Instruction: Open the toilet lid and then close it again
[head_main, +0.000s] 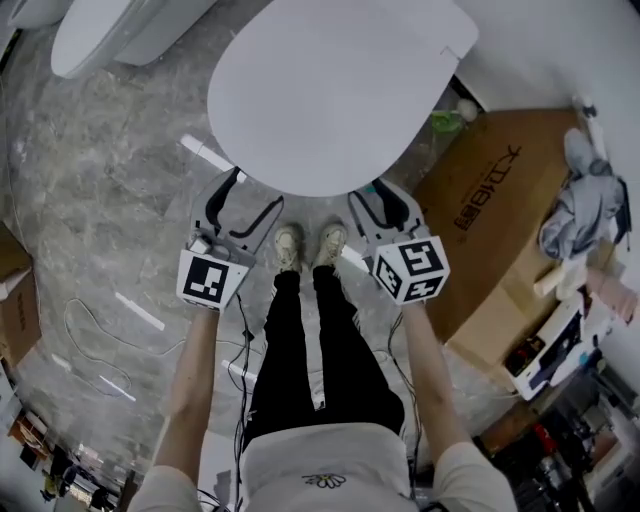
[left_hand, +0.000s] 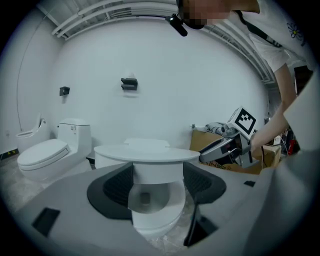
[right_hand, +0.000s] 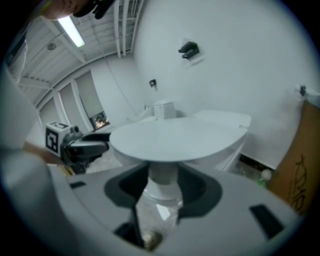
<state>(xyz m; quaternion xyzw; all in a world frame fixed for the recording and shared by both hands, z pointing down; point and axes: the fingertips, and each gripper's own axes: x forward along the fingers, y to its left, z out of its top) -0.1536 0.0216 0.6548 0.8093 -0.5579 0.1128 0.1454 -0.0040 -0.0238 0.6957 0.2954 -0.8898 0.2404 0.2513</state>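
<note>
The white toilet lid (head_main: 330, 90) lies shut and flat over the bowl, filling the top middle of the head view. My left gripper (head_main: 250, 202) hangs just off the lid's front left edge, jaws open and empty. My right gripper (head_main: 384, 202) sits at the front right edge, also open and empty. In the left gripper view the lid (left_hand: 146, 153) runs edge-on just above the gripper (left_hand: 160, 187), with the bowl (left_hand: 152, 215) seen through the gap. In the right gripper view the lid (right_hand: 175, 137) spreads above the open gripper (right_hand: 162, 189).
A second toilet (head_main: 110, 30) stands at the far left. A cardboard box (head_main: 490, 190) with a grey cloth (head_main: 585, 200) on it sits right of the toilet. Cables (head_main: 90, 340) trail on the marble floor. The person's shoes (head_main: 305, 245) are under the lid's front.
</note>
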